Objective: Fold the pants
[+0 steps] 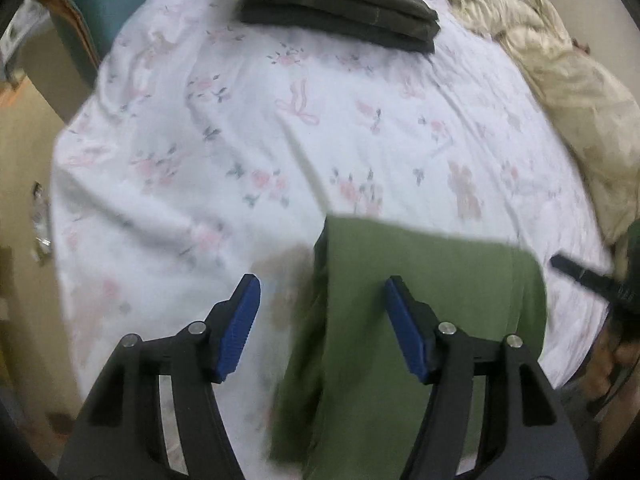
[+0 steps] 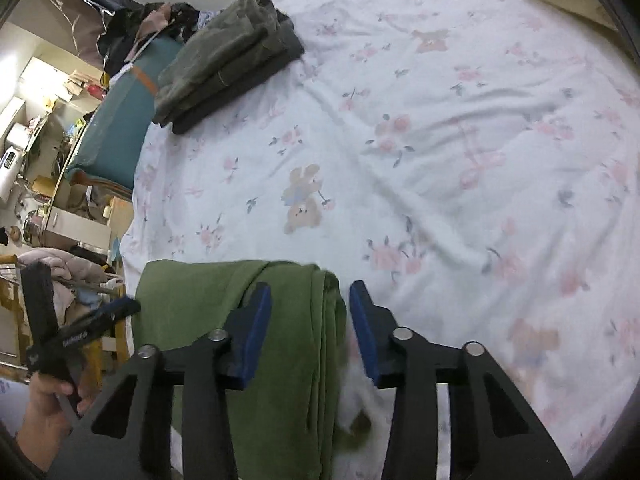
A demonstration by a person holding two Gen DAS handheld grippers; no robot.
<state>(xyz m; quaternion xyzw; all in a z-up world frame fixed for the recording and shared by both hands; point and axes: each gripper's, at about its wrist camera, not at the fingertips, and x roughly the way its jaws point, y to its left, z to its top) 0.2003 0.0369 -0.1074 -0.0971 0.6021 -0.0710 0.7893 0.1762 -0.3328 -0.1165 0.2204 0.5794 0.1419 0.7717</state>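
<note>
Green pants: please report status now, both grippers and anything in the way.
Left gripper open, right gripper open, neither pinching cloth. Green pants folded, flat at near edge of bedsheet. Stack of folded clothes far off, nothing blocking.

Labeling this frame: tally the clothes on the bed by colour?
Green pants: 1
Dark folded garments, stacked: 2
Total: 3
Beige bedding not counted.
</note>
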